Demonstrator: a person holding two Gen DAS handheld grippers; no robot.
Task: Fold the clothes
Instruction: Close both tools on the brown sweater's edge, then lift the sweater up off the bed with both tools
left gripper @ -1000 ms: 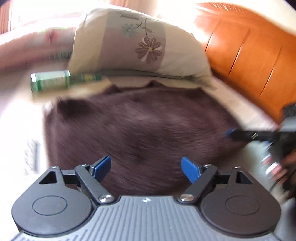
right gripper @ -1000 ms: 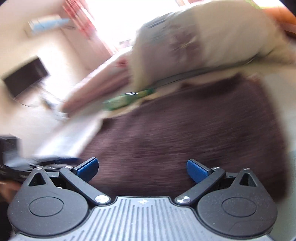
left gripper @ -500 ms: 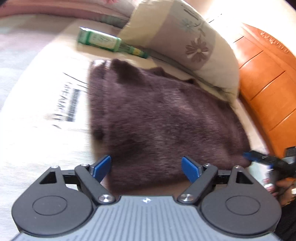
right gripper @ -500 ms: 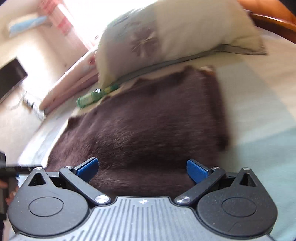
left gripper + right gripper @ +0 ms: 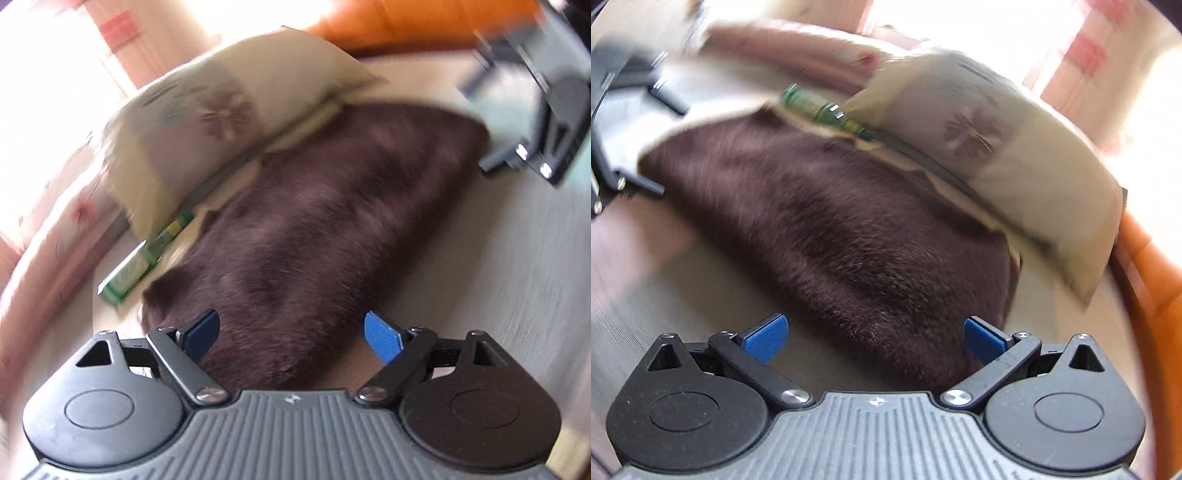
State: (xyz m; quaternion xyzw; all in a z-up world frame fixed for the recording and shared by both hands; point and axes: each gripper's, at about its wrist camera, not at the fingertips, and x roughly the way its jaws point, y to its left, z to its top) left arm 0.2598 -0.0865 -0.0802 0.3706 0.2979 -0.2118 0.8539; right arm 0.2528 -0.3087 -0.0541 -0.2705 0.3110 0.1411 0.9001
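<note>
Item 1, my left gripper: blue pads spread wide apart, nothing between them. It hangs over the near end of the garment at lower centre of the left wrist view; whether it touches the cloth I cannot tell.

Item 2, my right gripper: blue pads likewise wide apart and empty, at lower centre of the right wrist view, over the opposite end of the same garment. It also appears, blurred, at the upper right of the left wrist view, beside the garment's far corner.

Item 3, dark brown fuzzy garment: one piece, lying flat on the bed in a compact, roughly rectangular shape. It fills the centre of both views. In the right wrist view it runs from lower centre towards the upper left.

Item 4, pillow: cream and mauve with a flower print, upper centre-left of the left wrist view, its lower edge just beside the garment's long side.

Item 5, green bottle: lying on its side at the left of the left wrist view, partly tucked under the pillow's corner, near the garment's edge.

Item 6, bed sheet: pale, bare at the right of the left wrist view.

Item 7, orange wooden headboard: top of the left wrist view, behind the pillow.

Both views are motion-blurred.
</note>
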